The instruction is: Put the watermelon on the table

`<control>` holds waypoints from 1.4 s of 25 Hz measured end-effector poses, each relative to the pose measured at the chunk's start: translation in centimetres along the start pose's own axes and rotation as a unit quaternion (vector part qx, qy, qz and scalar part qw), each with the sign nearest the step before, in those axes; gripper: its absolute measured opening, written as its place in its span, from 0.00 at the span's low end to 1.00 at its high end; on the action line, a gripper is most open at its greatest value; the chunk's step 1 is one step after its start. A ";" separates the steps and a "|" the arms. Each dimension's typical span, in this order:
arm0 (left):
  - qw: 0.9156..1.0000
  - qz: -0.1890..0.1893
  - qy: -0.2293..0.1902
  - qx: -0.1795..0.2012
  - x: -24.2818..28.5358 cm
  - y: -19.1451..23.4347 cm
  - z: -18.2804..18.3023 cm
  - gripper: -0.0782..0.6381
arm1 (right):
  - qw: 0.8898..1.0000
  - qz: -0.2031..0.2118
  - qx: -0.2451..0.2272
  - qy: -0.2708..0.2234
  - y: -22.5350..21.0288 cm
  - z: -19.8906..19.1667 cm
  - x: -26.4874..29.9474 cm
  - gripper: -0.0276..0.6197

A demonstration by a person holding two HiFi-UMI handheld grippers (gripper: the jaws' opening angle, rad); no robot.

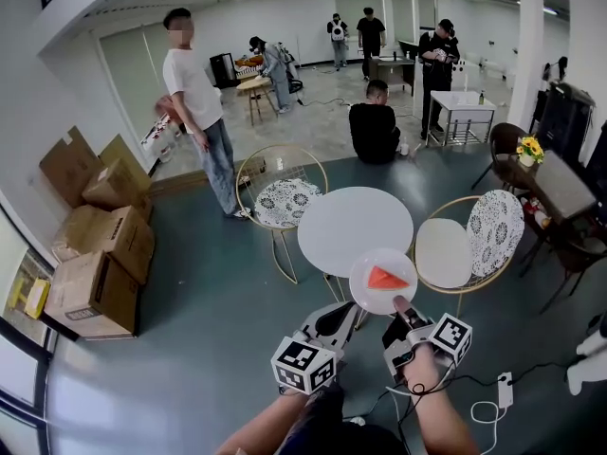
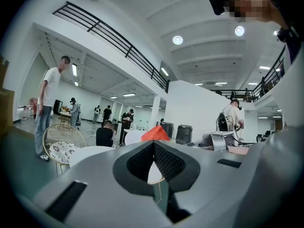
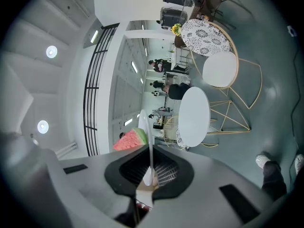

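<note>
At the near edge of the round white surface (image 1: 353, 227), from the head view: carries the watermelon (image 1: 387, 278) on a plate (image 1: 365, 292), pinched level by the right tool (image 1: 399, 308), probably to stop the slice sliding; parks the left tool (image 1: 346, 318) just beside the rim. From the left gripper view: shows pads pressed together on nothing, watermelon (image 2: 154, 133) just beyond. From the right gripper view: clenches the rim of the plate (image 3: 144, 122) edge-on, rolled sideways to suit a flat edge, surface (image 3: 194, 115) ahead.

A round white table (image 1: 353, 227) stands on the teal floor (image 1: 218, 330) between two wire chairs (image 1: 283, 202). A white plate (image 1: 364, 294) carries the watermelon slice (image 1: 387, 279).
</note>
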State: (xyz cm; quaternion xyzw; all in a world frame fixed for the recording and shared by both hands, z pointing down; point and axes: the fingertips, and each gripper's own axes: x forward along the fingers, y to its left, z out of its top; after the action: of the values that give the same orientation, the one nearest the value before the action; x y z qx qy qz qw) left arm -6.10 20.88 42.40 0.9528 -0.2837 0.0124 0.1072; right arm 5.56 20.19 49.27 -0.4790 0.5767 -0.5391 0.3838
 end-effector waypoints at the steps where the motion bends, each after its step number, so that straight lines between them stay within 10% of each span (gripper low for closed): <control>1: 1.000 -0.001 -0.001 -0.001 0.5 0.4 0.1 0.12 | 1.000 -0.001 0.000 -0.001 0.0 0.4 0.4 0.06; 35: 0.999 -0.047 0.008 -0.019 20.4 25.7 4.7 0.12 | 0.998 -0.053 -0.016 -0.039 -0.6 11.2 28.1 0.06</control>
State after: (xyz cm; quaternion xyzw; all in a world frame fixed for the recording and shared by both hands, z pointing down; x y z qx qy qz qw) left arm -3.09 -12.04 44.56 0.9628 -0.2381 0.0097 0.1277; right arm 9.50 -9.84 50.56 -0.5358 0.5435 -0.5306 0.3688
